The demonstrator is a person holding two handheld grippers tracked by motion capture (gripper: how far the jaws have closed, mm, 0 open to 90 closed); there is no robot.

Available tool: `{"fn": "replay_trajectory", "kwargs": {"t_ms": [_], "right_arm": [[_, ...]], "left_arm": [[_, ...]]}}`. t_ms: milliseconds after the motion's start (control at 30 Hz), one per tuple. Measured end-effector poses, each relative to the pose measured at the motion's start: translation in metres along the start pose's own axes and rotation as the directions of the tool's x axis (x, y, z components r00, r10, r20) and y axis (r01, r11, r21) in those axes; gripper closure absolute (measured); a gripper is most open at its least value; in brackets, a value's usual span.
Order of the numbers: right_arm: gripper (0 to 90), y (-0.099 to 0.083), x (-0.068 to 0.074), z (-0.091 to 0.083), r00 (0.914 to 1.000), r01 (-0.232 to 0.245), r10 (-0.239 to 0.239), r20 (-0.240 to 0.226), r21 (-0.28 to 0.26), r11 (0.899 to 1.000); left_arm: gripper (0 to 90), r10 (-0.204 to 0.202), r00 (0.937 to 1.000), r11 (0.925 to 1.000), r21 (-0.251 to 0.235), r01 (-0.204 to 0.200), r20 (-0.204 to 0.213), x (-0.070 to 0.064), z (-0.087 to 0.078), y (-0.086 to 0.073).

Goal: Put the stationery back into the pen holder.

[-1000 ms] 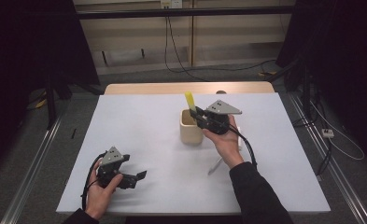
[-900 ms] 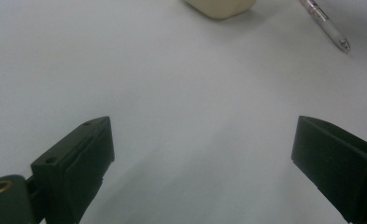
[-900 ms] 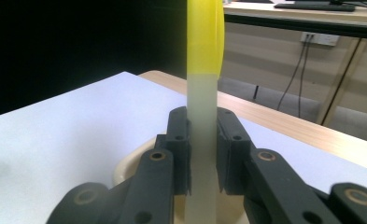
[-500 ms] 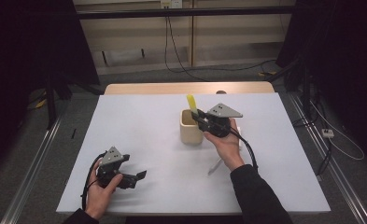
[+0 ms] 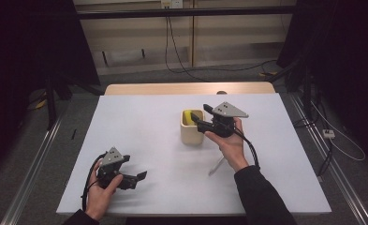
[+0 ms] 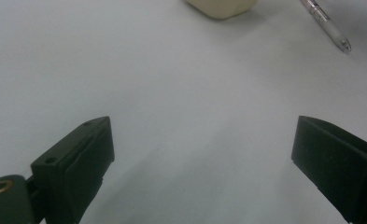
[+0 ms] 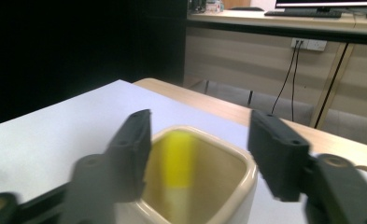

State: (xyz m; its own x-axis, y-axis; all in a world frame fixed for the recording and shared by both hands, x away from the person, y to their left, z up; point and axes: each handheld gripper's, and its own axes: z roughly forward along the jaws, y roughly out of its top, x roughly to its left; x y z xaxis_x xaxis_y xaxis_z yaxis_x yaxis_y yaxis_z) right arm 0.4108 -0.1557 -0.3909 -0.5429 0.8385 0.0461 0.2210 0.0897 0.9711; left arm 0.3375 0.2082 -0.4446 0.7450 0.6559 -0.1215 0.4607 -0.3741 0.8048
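Cream cup (image 5: 192, 127), square-mouthed with rounded corners, stands a little right of centre on the white table (image 5: 139, 136), and one yellow marker (image 5: 187, 116) stands inside it, leaning against the far-left wall. In the right gripper view the marker (image 7: 179, 172) is blurred, its top just below the rim of the cup (image 7: 218, 186).

One right gripper (image 5: 196, 117) hangs at the cup's right side, its black jaws reaching over the rim. Those jaws are spread apart, one on each side of the marker, and they do not touch it. The person's right hand (image 5: 228, 143) holds it from the near right.

One clear pen (image 5: 217, 165) lies on the table nearer the person, close beside the right forearm; in the left gripper view the pen (image 6: 325, 23) lies to the right of the cup (image 6: 222, 6).

One left gripper (image 5: 137, 178) sits low over the near-left part of the table, held in the left hand (image 5: 99, 194). Its jaws are wide apart with bare table between them.
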Motion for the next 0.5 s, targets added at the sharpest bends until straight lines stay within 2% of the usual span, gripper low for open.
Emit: {"fn": "replay_trajectory", "kwargs": {"t_ms": [33, 100, 233, 500], "right_arm": [[26.2, 0.000, 0.000, 0.000, 1.0000, -0.003, 0.003, 0.003, 0.008, 1.000], [18.4, -0.001, -0.001, -0.001, 0.9992, -0.038, 0.038, 0.007, 0.023, 0.999], [12.8, 0.000, -0.004, -0.004, 0.9991, -0.041, 0.040, 0.010, 0.049, 0.998], [11.9, -0.001, -0.008, -0.018, 0.9988, -0.048, 0.048, 0.005, 0.061, 0.997]], "left_arm": [[5.7, 0.001, 1.0000, 1.0000, 0.000, -0.001, 0.000, 0.000, 0.000, 0.000], [5.7, 0.000, 1.0000, 1.0000, 0.000, 0.000, -0.002, 0.000, 0.000, 0.000], [5.7, 0.001, 1.0000, 1.0000, -0.002, -0.001, -0.003, 0.000, -0.001, 0.000], [5.7, -0.003, 1.0000, 1.0000, -0.003, 0.003, -0.007, 0.001, -0.001, 0.000]]}}
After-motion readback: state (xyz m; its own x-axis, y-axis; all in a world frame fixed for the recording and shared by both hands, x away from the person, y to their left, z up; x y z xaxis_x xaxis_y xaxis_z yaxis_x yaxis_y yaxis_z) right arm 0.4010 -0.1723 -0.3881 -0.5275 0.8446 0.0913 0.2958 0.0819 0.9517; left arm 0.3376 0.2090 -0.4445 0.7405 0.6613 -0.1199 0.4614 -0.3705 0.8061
